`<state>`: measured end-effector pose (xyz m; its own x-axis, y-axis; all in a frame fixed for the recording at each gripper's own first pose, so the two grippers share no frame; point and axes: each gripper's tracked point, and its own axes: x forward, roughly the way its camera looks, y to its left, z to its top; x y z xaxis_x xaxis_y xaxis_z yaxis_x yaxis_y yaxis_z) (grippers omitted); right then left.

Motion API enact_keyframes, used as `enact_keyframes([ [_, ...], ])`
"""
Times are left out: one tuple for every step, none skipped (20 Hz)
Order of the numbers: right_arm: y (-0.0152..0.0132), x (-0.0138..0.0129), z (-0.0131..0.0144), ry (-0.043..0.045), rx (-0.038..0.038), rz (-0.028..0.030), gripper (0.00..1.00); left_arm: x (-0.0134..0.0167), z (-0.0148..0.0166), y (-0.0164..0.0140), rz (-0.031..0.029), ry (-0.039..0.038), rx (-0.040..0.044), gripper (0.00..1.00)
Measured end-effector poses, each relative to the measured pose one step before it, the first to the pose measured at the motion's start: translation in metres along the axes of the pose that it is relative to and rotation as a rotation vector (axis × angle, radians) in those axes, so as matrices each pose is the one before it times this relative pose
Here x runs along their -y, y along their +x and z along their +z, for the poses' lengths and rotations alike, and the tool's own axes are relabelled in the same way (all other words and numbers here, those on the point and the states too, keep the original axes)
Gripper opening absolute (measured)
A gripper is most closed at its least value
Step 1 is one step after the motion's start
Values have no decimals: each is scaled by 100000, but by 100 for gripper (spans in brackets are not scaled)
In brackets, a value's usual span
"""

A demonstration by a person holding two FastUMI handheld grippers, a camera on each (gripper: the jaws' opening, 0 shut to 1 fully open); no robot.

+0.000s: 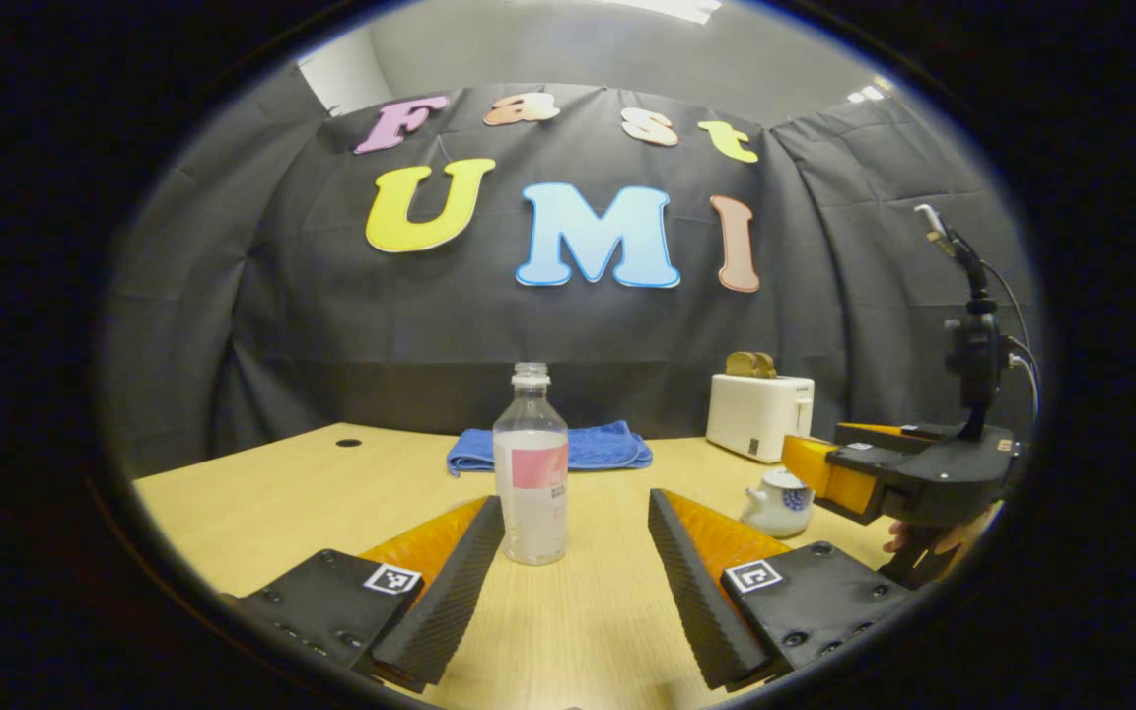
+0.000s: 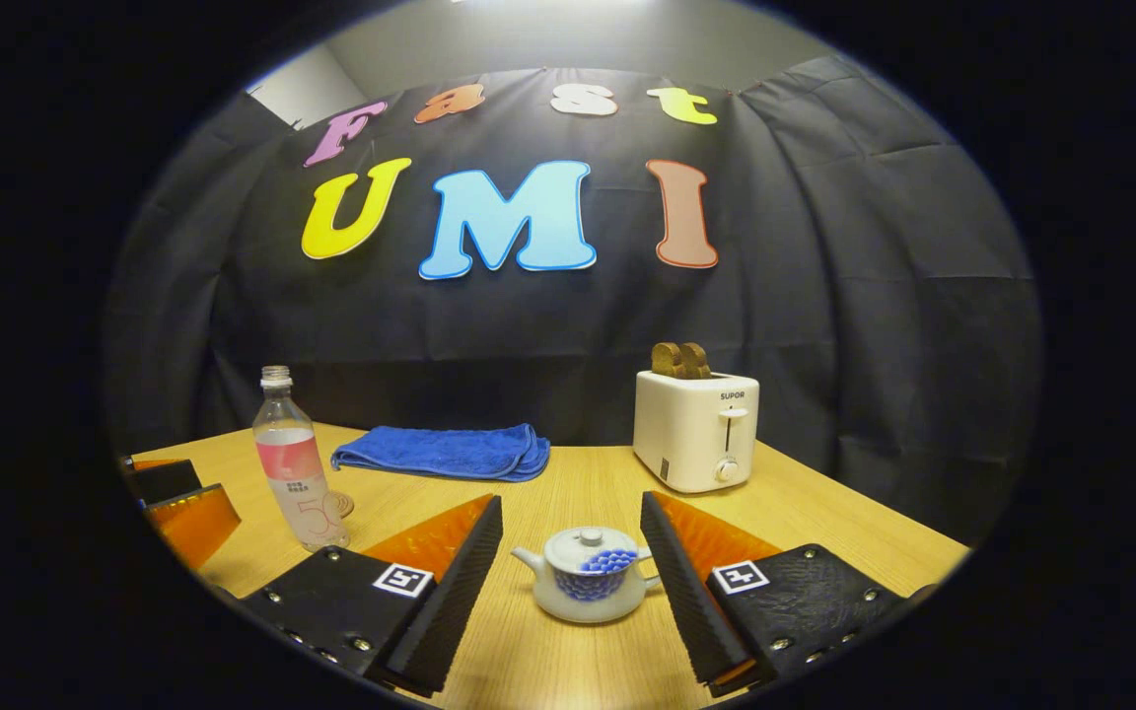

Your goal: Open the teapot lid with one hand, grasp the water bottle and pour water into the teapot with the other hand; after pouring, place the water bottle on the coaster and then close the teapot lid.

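A clear water bottle point(image 1: 531, 473) with a pink label stands upright on the wooden table, just ahead of my left gripper point(image 1: 576, 503), which is open and not touching it. In the right gripper view the bottle point(image 2: 297, 463) stands at the left with a round coaster point(image 2: 339, 505) right behind it. The small white teapot point(image 2: 583, 574) with a blue pattern sits between the open fingers of my right gripper point(image 2: 570, 501), untouched. Its lid point(image 2: 588, 538) is on. The left gripper view has the teapot point(image 1: 777, 501) just below the right gripper point(image 1: 829, 456).
A folded blue towel point(image 2: 445, 452) lies at the back of the table point(image 2: 568, 651). A white toaster point(image 2: 694, 429) with two slices in it stands at the back right. A hand point(image 1: 933, 540) holds the right gripper. The left gripper's fingers point(image 2: 195, 518) show at the far left.
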<state>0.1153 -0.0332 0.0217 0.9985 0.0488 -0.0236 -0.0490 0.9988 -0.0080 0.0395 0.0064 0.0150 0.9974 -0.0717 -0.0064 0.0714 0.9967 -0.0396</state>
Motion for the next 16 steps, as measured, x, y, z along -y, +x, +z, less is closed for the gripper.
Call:
enact_keyframes([
  [460,235,-47,-635,209,-706,88,-67,101,-37,-129,1090,514,99],
  [452,158,91,-329,154,-486,83,-173,134,26,37,667,685,99],
  [398,141,-140,309,-538,-482,83,-317,131,112,275,258,271,99],
  [445,338,-324,630,-963,-894,83,-294,-53,146,289,-66,-77,100],
  [327,270,-145,767,-583,-539,83,-231,-91,166,406,-397,-646,100],
  [289,191,-234,707,-372,-733,81,-227,-94,124,208,-540,-598,99],
  [196,4,-155,244,-884,-492,67,-151,-220,170,152,-476,-306,100],
  [369,80,-281,-303,-635,-211,65,-119,-89,62,231,-311,-496,100],
  [213,-107,-377,-585,-1049,110,65,-10,-302,22,46,-393,-524,100],
  [68,-107,-372,-810,-1181,311,65,78,-172,71,-309,-247,-399,100],
  [251,-175,-230,-872,-243,480,65,-20,38,0,9,-78,19,100],
  [-315,527,213,-379,5,-1504,65,-94,24,1,112,99,124,100],
  [363,232,-22,546,-378,-850,46,-66,104,25,124,90,248,100],
  [90,15,-472,72,-1245,39,27,-85,72,-46,169,-170,432,100],
  [-22,-274,-319,-728,-1093,731,27,-62,72,-1,107,-165,279,100],
  [65,-57,-84,-1449,910,-275,28,-48,-112,7,18,3,-41,100],
])
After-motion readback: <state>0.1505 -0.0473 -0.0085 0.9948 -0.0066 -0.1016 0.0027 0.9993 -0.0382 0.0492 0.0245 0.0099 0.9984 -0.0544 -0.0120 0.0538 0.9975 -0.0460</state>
